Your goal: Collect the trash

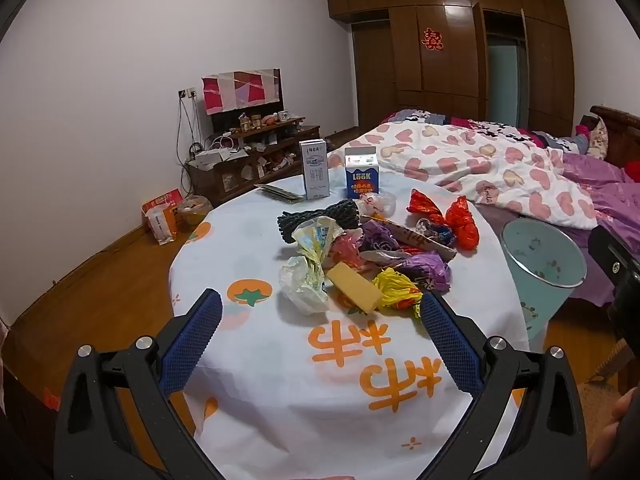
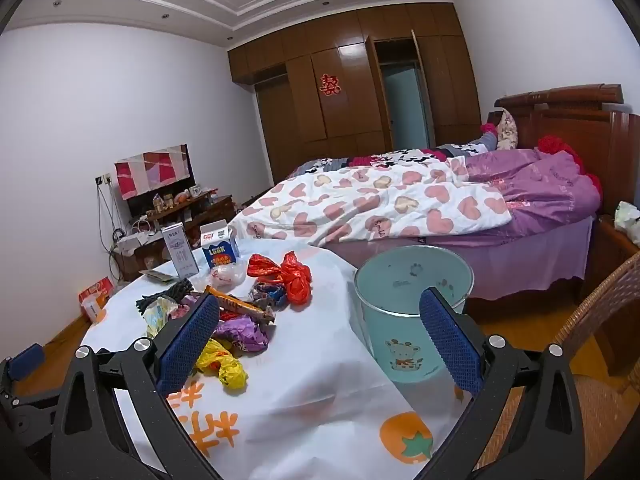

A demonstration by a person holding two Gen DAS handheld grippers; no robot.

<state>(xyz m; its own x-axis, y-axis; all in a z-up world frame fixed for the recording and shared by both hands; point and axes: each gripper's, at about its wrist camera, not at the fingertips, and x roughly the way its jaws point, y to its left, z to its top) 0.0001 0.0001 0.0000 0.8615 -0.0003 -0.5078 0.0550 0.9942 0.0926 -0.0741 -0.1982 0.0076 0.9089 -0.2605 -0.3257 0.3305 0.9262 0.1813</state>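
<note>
A heap of trash lies on the round table's white cloth (image 1: 248,360): a yellow sponge block (image 1: 353,287), a crumpled white wrapper (image 1: 304,284), a yellow bag (image 1: 396,289), purple wrappers (image 1: 424,266), a red bag (image 1: 460,216) and a dark rope bundle (image 1: 316,216). Two cartons, one white (image 1: 315,169) and one blue (image 1: 362,176), stand behind the heap. A light blue bin (image 2: 412,308) stands right of the table. My left gripper (image 1: 322,308) is open just short of the sponge. My right gripper (image 2: 320,308) is open over the table's right edge, empty.
A bed with a heart-patterned quilt (image 2: 380,204) stands behind the bin. A wicker chair (image 2: 600,340) is at the right. A low TV stand (image 1: 248,156) with clutter and orange bags (image 1: 162,216) on the wooden floor are at the left wall.
</note>
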